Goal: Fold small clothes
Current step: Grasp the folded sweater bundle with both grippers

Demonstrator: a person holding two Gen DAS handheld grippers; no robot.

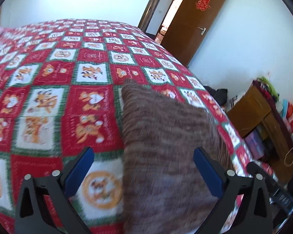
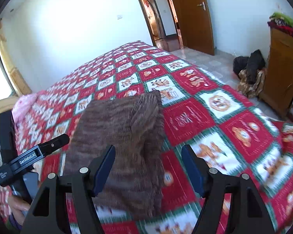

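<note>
A brown striped knit garment (image 1: 166, 146) lies flat in a folded oblong on the red, white and green patterned bedspread (image 1: 54, 89). My left gripper (image 1: 143, 157) is open above it, with the garment's left edge between the blue pads. In the right wrist view the garment (image 2: 123, 132) lies ahead. My right gripper (image 2: 148, 154) is open over its right edge and holds nothing. The left gripper's black body (image 2: 33, 154) shows at the left of the right wrist view.
The bed (image 2: 234, 128) fills most of both views. A brown wooden door (image 2: 193, 13) stands open at the far wall. A wooden cabinet (image 2: 281, 74) with piled clothes stands to the right, with dark bags (image 2: 248, 64) on the floor. A pink item (image 2: 25, 103) lies at the bed's far left.
</note>
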